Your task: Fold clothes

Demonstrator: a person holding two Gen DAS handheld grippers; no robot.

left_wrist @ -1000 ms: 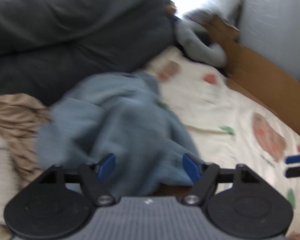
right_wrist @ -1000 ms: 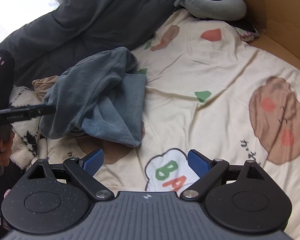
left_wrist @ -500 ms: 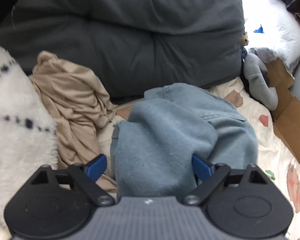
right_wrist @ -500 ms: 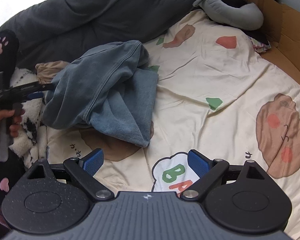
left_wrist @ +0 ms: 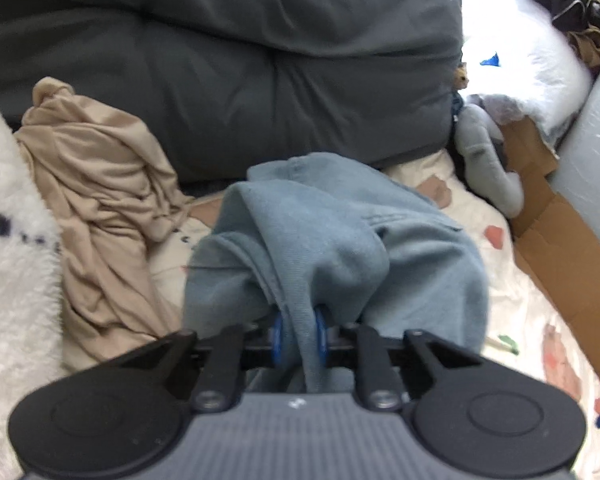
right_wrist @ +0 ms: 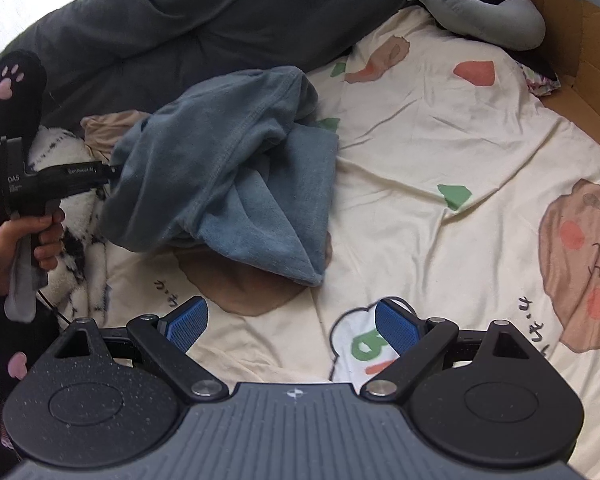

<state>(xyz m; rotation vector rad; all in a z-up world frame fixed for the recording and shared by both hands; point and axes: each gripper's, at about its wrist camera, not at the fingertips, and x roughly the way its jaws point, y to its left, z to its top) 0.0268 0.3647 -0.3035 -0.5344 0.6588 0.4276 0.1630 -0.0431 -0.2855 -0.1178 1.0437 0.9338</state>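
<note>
Denim-blue garment (right_wrist: 228, 168) lies bunched on the patterned bed sheet (right_wrist: 440, 152), one edge drawn up toward your left side; your left tool (left_wrist: 299, 336) is clamped on a fold of that cloth, its blue pads pressed together with the fabric between them, likely so you can lift the edge clear and find the garment's shape; your right tool (right_wrist: 288, 326) hangs over the sheet just short of the heap, pads wide apart and holding nothing, placed where it could take a second edge; no neat fold shows, the cloth being rumpled and doubled over itself; a tan garment (left_wrist: 96, 200) lies crumpled just beside it, against the dark duvet (left_wrist: 240, 52); a white fluffy blanket (left_wrist: 8, 248) sits at the left; cardboard (left_wrist: 560, 248) borders the far side of the bed.
</note>
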